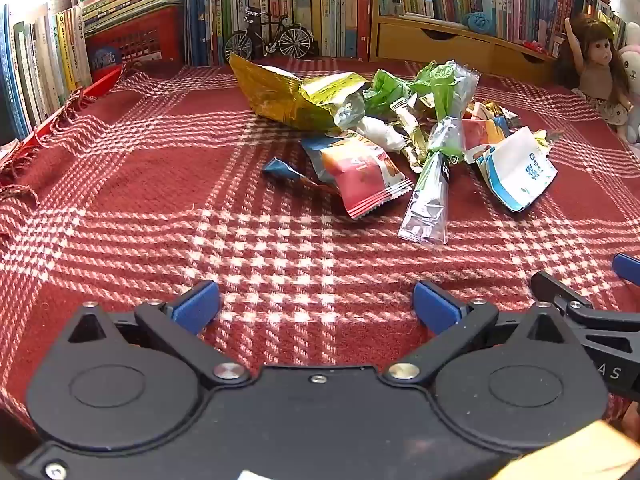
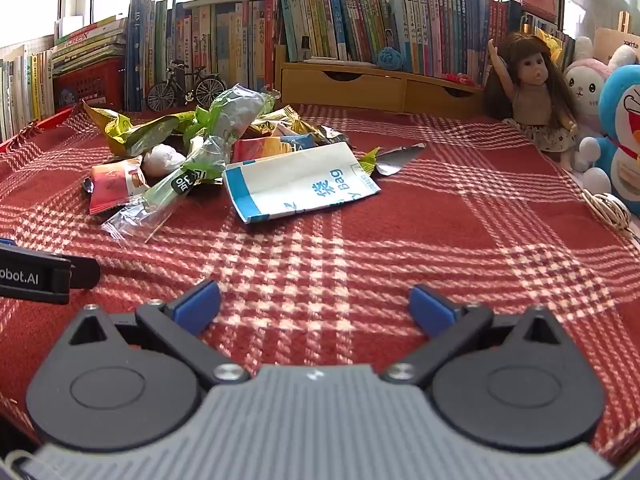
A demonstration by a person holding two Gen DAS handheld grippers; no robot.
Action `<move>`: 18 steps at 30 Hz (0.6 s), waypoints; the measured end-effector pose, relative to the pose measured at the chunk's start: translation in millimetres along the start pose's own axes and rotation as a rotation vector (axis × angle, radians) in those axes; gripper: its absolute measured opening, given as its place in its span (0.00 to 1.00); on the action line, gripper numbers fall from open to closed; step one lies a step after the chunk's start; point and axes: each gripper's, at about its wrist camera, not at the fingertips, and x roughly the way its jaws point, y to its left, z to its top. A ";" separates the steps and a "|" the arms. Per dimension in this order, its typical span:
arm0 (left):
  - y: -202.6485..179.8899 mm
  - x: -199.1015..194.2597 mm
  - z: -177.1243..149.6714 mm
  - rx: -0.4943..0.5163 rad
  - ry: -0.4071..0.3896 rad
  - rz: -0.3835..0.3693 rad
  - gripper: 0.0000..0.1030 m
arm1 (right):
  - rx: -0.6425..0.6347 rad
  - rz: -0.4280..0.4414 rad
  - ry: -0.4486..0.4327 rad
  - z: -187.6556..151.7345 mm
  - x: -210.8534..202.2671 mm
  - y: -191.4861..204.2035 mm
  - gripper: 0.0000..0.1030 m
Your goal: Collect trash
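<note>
Left gripper [image 1: 316, 304] and right gripper [image 2: 314, 304]: both hovering spread, empty. Wrappers [image 1: 384, 136]: lying heaped toward the tabletop's [image 1: 160, 208] far edge; light, crinkly, slippery; pinching a flat edge is looking best.

Sunlit bookshelf [image 2: 320, 20] behind plaid cloth [image 2: 440, 220]

Black linkage bodies, silver screws, blue fingers [image 1: 198, 304], grey ribbed right housing [image 2: 316, 432].
</note>
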 end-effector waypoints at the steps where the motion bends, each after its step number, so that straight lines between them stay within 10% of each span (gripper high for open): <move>1: 0.1 0.0 0.0 -0.001 -0.001 -0.001 1.00 | 0.002 0.001 0.002 0.2 0.2 -0.1 1.00; 18: 0.1 0.0 0.1 -0.002 -0.003 -0.002 1.00 | 0.002 0.001 0.014 3.9 -0.3 -0.4 1.00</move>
